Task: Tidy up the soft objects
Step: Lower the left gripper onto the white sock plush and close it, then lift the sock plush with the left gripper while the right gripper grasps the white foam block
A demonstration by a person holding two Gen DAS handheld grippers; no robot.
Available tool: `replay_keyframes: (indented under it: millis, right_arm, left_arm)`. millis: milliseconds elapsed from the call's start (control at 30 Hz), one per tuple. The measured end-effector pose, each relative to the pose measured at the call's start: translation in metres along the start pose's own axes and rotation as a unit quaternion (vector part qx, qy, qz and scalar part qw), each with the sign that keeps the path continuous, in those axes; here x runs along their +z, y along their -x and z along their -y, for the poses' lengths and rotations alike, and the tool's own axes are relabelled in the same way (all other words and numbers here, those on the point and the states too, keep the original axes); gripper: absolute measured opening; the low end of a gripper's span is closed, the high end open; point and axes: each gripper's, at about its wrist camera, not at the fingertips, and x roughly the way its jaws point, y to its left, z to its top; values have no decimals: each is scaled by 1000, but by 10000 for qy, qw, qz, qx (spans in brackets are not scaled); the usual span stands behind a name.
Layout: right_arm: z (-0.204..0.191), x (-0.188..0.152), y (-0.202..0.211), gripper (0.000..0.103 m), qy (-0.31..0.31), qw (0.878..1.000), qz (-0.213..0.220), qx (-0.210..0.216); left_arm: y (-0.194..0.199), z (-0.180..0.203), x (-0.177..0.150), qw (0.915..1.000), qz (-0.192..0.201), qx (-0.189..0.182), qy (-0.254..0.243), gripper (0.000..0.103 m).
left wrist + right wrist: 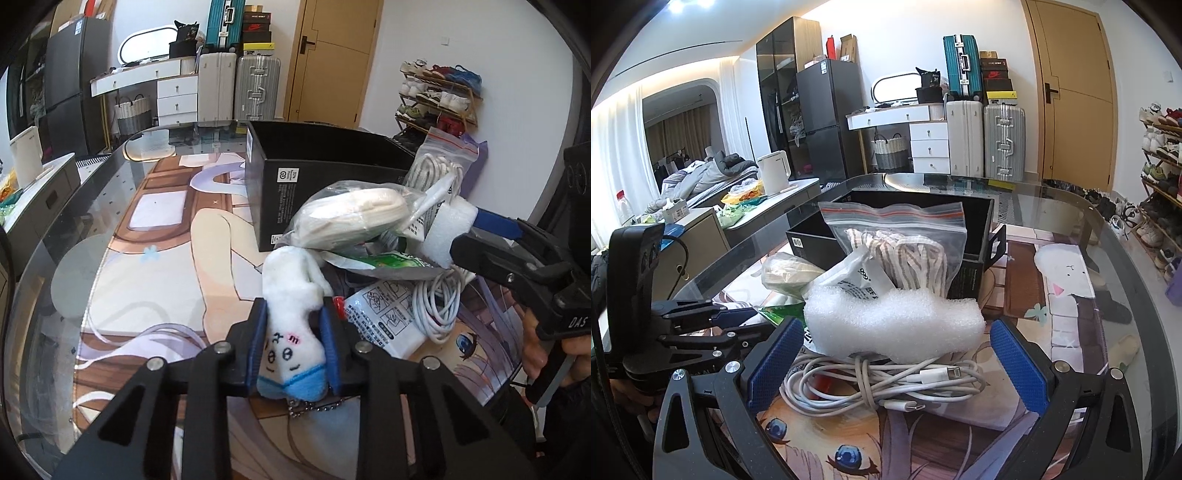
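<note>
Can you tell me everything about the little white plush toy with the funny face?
The plush toy is small, white and fuzzy, with a stitched face, pink cheek marks and a light blue band at one end, where a ball chain hangs. It lies face up, floppy limbs pointing away toward the pile of bags. The left gripper is shut on its middle, blue pads pressing both sides. Whether it rests on the picture mat or is lifted is unclear.

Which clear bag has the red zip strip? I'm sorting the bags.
The upright zip bag of striped cords leaning against the black box; the other clear bag, holding a cream bundle, shows no red strip.
</note>
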Motion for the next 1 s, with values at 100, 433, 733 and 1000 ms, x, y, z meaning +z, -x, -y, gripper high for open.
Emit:
replay_keyframes:
  millis: [100,433,733,1000]
  right_arm:
    - [1,0,0,102,1,10000,-25,-3]
    - [-2,1,7,91,110,9999,126,-5]
    - [2,3,29,90,109,9991,396,-68]
    - [10,19,57,90,42,9970,767,-101]
  left_arm:
    - [3,-3,1,10000,36,32,32,26]
    - [21,-14,9,9990,380,129,188,26]
    - [41,-19,21,9968,728,248,215,26]
    - [53,-14,40,9949,987,194,116,26]
